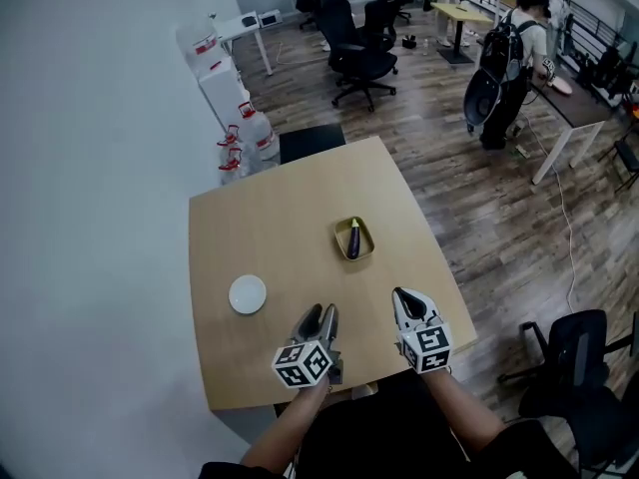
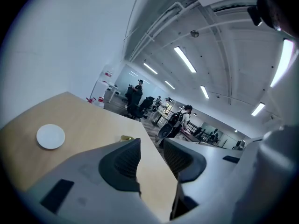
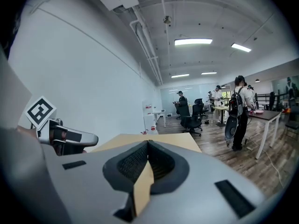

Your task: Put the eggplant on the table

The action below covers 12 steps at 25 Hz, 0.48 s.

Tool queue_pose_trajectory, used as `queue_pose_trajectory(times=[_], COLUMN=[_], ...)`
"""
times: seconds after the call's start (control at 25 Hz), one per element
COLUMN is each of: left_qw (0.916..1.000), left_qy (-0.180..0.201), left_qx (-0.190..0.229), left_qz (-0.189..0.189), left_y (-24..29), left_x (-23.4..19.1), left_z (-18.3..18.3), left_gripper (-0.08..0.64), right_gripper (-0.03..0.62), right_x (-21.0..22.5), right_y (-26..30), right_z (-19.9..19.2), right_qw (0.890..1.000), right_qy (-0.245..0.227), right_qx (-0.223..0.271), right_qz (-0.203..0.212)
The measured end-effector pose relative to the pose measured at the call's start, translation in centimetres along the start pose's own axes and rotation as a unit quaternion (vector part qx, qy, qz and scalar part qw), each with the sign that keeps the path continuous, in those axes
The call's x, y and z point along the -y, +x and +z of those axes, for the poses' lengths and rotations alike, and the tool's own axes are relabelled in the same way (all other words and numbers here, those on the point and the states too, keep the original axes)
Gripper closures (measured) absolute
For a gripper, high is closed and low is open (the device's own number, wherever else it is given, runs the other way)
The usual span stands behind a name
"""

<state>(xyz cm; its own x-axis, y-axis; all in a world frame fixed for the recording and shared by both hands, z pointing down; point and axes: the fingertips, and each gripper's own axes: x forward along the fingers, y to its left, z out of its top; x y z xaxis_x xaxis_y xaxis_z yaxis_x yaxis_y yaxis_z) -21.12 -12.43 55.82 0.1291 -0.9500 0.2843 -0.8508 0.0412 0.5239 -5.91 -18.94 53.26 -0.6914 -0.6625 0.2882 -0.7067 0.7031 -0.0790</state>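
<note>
The eggplant [image 1: 353, 239] lies lengthwise in a small yellow-green dish [image 1: 340, 233] on the wooden table [image 1: 280, 228], right of the table's centre. It is dark purple, with its pale stem end pointing toward the far edge. Both grippers are held over the near edge of the table, well apart from the dish and touching nothing. The left gripper [image 1: 319, 317] has its jaws parted. Its own view shows only bare tabletop in the gap [image 2: 152, 146], with a sliver of the dish [image 2: 126, 137] just past the left jaw tip. The right gripper [image 1: 407, 302] has its jaws brought together at the tips with nothing gripped, as confirmed in its own view [image 3: 148, 146]. The eggplant sits ahead of both sets of fingers, between them laterally and somewhat nearer the right one. A white disc [image 1: 248, 294] rests on the table to the left of the left gripper, clear of the dish.
</note>
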Motion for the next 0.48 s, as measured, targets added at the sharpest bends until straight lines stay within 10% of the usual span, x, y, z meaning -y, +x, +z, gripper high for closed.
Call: queue_pose_trajectory(times=[0.16, 0.48], left_qw=[0.9976, 0.9927], left_qy=[0.032, 0.093], left_qx=[0.05, 0.071], left_qz=[0.036, 0.029], left_y=[-5.1, -8.9], left_x=[0.9, 2.8], left_z=[-0.1, -0.9], left_gripper=[0.53, 0.541], right_gripper=[0.532, 0.532], right_x=[-3.0, -6.4], right_y=[-2.9, -6.1], right_z=[0.7, 1.2], right_qw=[1.0, 0.999], right_qy=[-0.004, -0.026], right_qx=[0.007, 0.019], right_qz=[0.005, 0.017])
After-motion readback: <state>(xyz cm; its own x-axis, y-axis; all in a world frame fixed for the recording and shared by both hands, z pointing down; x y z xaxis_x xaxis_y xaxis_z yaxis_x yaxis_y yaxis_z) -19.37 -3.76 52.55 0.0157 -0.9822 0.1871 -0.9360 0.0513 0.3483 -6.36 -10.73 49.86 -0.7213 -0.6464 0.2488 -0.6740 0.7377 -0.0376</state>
